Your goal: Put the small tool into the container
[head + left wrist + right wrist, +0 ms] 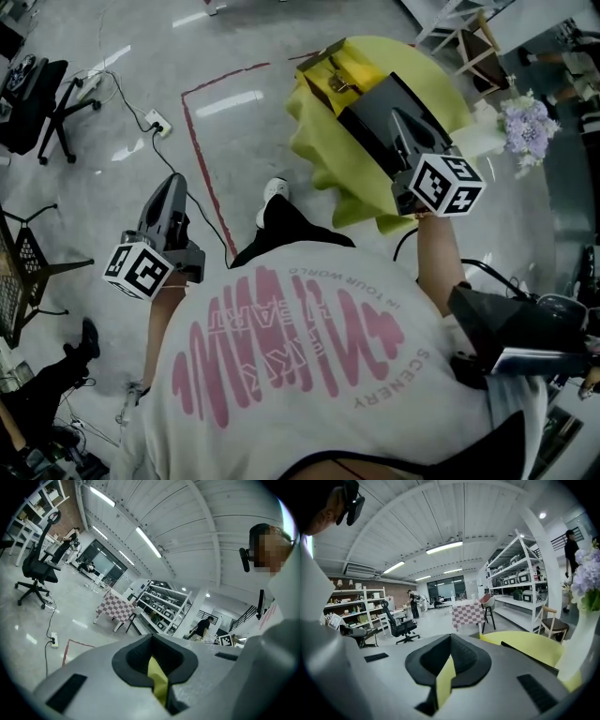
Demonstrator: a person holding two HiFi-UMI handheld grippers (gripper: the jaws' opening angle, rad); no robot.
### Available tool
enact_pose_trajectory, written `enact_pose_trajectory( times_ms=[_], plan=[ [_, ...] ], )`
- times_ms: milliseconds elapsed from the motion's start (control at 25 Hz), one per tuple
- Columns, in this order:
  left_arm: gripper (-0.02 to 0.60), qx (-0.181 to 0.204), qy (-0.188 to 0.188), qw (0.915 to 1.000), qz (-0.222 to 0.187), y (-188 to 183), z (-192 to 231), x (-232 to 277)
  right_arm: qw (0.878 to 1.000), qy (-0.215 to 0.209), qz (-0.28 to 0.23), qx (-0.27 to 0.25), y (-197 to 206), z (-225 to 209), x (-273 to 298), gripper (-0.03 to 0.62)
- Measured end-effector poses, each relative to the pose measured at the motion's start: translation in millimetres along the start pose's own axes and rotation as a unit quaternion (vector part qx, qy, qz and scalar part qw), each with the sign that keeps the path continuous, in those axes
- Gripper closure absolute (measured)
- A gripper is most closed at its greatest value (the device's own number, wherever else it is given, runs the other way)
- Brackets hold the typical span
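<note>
A round table under a yellow-green cloth stands ahead of me. On it lie a long black box and, at its far end, a yellow box with a small metallic item on top. My right gripper hovers over the black box, shut and holding nothing. My left gripper hangs over the floor left of the table, also shut and empty. In both gripper views the jaws meet with nothing between them: left gripper, right gripper, where the yellow cloth shows at the right.
A red tape line marks the floor beside the table, with a power strip and cable nearby. An office chair stands far left and a black wire chair nearer. Purple flowers and a wooden chair sit right of the table.
</note>
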State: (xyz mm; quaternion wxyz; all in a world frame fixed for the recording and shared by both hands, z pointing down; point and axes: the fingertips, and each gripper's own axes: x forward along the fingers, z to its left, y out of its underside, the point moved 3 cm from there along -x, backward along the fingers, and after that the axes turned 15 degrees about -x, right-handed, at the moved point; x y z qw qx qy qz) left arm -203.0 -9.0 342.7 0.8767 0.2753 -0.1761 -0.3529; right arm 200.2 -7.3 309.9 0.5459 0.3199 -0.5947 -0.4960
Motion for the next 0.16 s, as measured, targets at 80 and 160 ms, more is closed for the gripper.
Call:
enact_pose_trajectory(
  times_ms=[80,160],
  plan=[
    [0.574,0.0,0.001,1.0,0.003,2.5,1.0,2.3,1.0,0.001,-0.001,0.001,1.6,-0.9,1.2,0.589],
    [0.574,-0.001,0.001,1.0,0.004,4.9,2.2,3.7,1.0,0.0,0.0,0.001,3.8,-1.5,2.1,0.589]
  ],
)
